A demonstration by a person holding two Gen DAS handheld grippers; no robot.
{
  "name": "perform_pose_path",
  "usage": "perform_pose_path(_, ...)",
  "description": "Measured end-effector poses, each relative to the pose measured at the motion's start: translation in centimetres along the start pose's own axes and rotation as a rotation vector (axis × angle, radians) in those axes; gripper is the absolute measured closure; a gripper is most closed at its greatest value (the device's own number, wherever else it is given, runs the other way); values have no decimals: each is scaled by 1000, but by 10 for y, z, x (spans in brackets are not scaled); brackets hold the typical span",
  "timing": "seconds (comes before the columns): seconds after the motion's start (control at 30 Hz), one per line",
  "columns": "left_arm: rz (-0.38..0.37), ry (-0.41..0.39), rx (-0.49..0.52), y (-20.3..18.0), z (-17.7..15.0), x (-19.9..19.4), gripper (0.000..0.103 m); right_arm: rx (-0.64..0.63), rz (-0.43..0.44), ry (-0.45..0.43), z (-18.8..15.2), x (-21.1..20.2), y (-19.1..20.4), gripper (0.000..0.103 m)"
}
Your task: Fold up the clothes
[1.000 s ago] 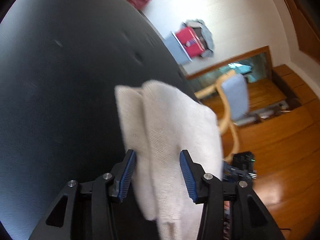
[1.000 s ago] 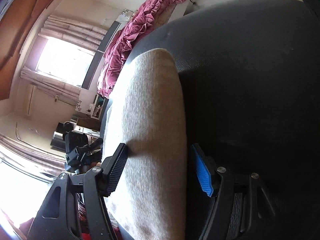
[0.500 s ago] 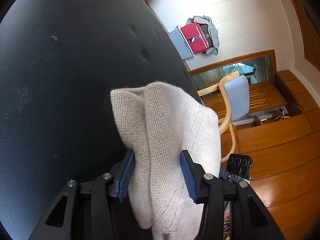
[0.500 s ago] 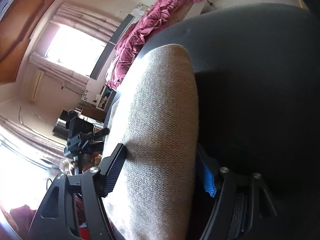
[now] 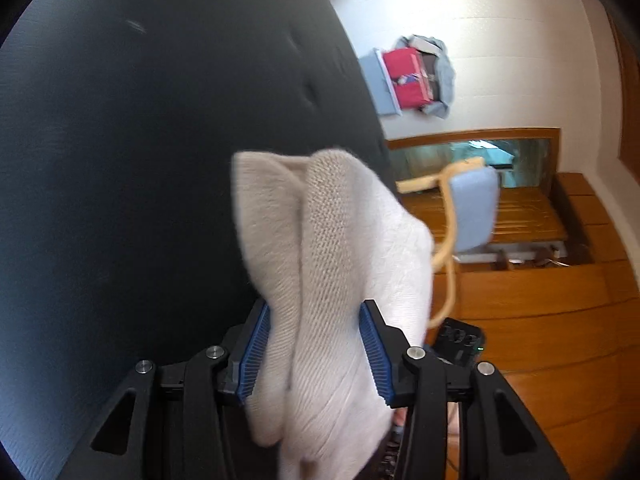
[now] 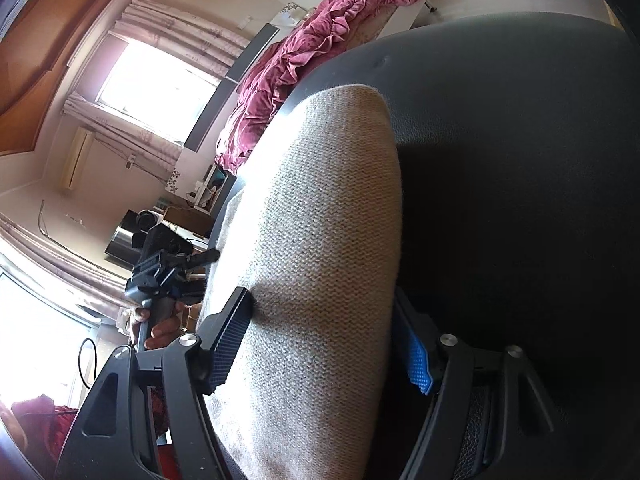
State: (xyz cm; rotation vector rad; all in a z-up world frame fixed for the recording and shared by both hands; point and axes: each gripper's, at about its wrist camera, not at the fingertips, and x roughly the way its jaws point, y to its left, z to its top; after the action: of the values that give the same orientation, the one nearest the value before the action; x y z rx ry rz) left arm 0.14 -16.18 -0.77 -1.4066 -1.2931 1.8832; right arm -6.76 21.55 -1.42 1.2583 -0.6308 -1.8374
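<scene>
My left gripper (image 5: 314, 350) pinches a bunched fold of cream knit cloth (image 5: 320, 248) between its two blue pads (image 5: 252, 354). The cloth rises ahead of the fingers in two rounded lobes and hangs down past them toward the camera. Behind and to the left of the cloth, a broad dark cushion (image 5: 140, 160) fills most of the view; I cannot tell whether the cloth touches it. Off to the right, well beyond the gripper, I see a wooden floor (image 5: 540, 340), a chair (image 5: 474, 208) with a pale blue back and a light bentwood frame, and a red open suitcase (image 5: 412, 74) against a white wall.

My right gripper (image 6: 324, 338) is clamped on another part of the same cloth (image 6: 328, 240), which stands as a wide, taut band between the fingers, pressing against both pads (image 6: 232, 340). The band runs forward from the gripper and curves over at its far end. To the right of it lies the dark cushion (image 6: 520, 160). Just left of the band, my left hand (image 6: 160, 326) grips the handle of the other gripper. Farther out on that side are bright curtained windows (image 6: 156, 84) and, ahead, a heap of crimson bedding (image 6: 320, 40).
</scene>
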Motion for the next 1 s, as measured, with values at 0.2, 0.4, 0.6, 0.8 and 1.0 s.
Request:
perform_pose_path(0.2,47,-57,158,-15,-13,9,74,-7,-17,-12,-3,-1,3,32)
perform_pose_path(0.4,72,-155,244,-22,-29,-9,78,-41,-75,-69,-10,0,16,43)
perform_pose_path(0.6,69,-253,372,-32,-45,-56,78,-81,-48,-64,4,18,48,45)
perform_pose_path(0.8,93,-385,315,0,-45,-113,78,-154,6,-2,38,77,95,45)
perform_pose_path(1.0,160,-570,221,47,-24,-178,77,-203,42,100,85,184,134,45)
